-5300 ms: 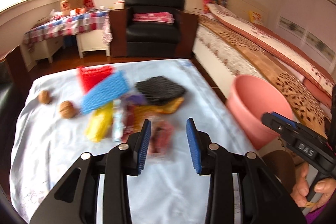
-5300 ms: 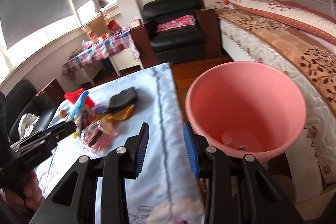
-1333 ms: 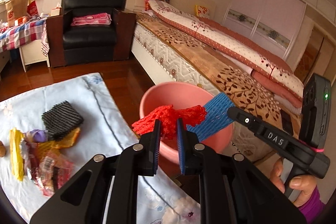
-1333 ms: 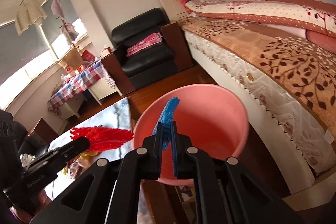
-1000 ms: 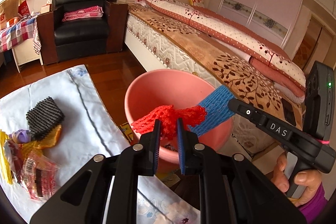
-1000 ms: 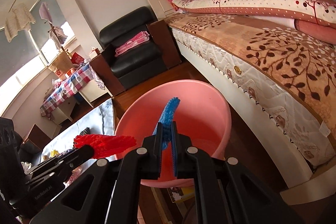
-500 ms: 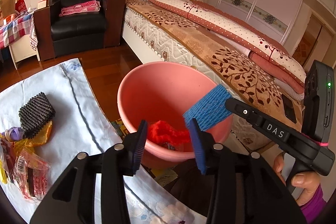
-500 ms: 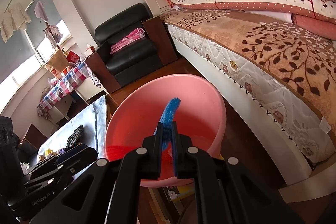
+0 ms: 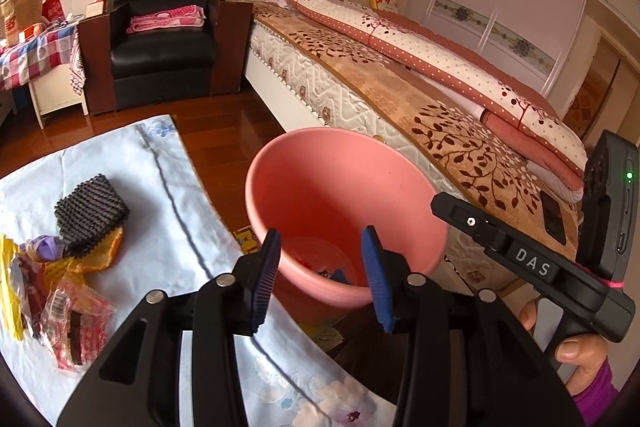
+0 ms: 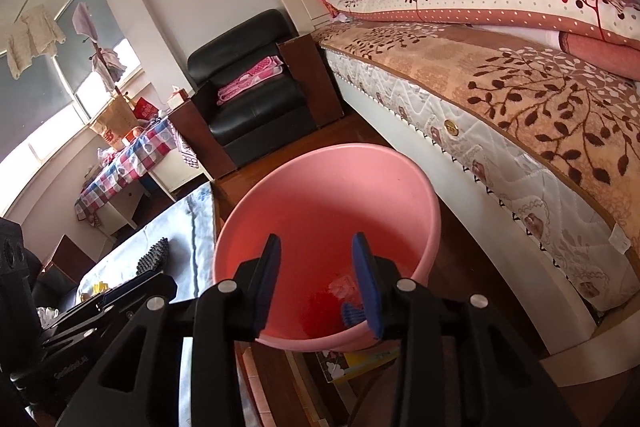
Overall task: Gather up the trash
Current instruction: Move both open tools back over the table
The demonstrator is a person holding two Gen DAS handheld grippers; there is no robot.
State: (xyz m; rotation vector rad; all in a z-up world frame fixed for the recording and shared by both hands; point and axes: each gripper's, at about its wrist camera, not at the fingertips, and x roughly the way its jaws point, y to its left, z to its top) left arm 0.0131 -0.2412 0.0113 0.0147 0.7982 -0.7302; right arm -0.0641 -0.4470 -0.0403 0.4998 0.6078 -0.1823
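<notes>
A pink plastic bin [image 9: 320,163] stands on the floor between the table and the bed; it also shows in the right wrist view [image 10: 320,195]. Red foam net [image 10: 320,311] and blue foam net [image 10: 352,315] lie at its bottom. My left gripper [image 9: 320,275] is open and empty over the bin's near rim. My right gripper [image 10: 316,279] is open and empty above the bin. On the table lie a black foam net [image 9: 90,203], a yellow-orange net [image 9: 96,255], a purple wrapper [image 9: 48,247] and a clear red-printed wrapper [image 9: 72,323].
The table has a light blue cloth [image 9: 160,187]. A bed [image 9: 400,99] runs along the right. A black armchair [image 9: 164,35] stands at the back. A checked-cloth side table [image 10: 124,163] is at the far left.
Both grippers have opened. The red net dropped from my left gripper and the blue net from my right gripper, and both now lie in the bin.
</notes>
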